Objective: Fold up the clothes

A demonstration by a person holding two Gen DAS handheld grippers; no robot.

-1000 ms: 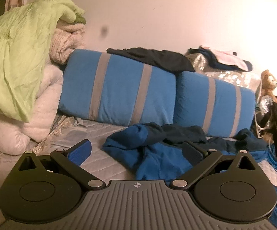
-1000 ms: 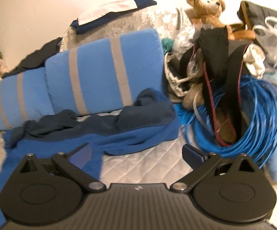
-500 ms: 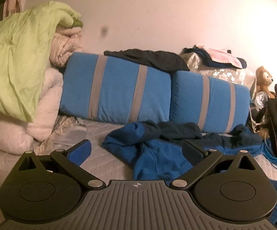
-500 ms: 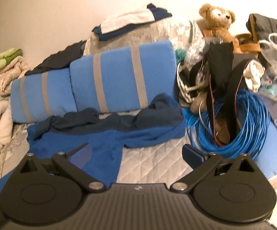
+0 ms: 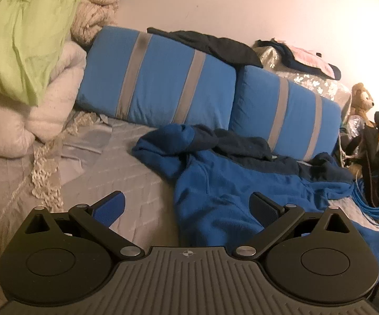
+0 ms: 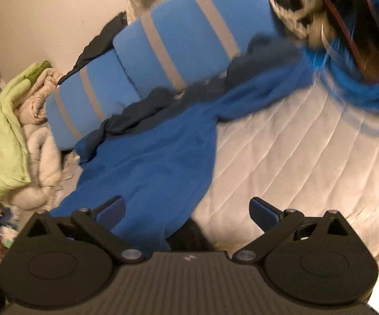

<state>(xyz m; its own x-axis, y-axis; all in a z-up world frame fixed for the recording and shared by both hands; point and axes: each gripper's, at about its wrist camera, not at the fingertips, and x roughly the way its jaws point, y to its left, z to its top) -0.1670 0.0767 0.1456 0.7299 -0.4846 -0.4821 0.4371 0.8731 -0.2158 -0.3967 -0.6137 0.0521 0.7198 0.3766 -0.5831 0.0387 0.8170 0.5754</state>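
- since a second ago the right gripper point(image 6: 187, 208) has rolled hard to one side, so its view is tilted and blurry now, and the teddy bear that was up top is gone from that view. the left gripper point(image 5: 187, 206) tipped down a bit and sits nearer the bed
- both sets of fingers are spread wide with nothing between them. left fingers point(image 5: 109, 207) hang over bare quilt on one side and over the fleece on the other
- blue fleece top point(image 5: 215, 191) is lying crumpled and unfolded on the pale quilted bedspread point(image 5: 126, 162), its darker navy part bunched up against the pillows. in the right view the same top point(image 6: 158, 162) runs from just under the gripper up to the pillows, one sleeve stretched toward the cable
- behind it two blue pillows with grey stripes point(image 5: 160, 76) sit end to end along the wall, with a dark garment point(image 5: 215, 44) draped on top
- off to the left there's a stack of bedding, a lime green duvet point(image 5: 19, 34) on top of cream blankets point(image 5: 58, 78)
- far right, a coil of blue cable point(image 5: 373, 197), black bags and a teddy bear point(image 5: 361, 99) in the corner
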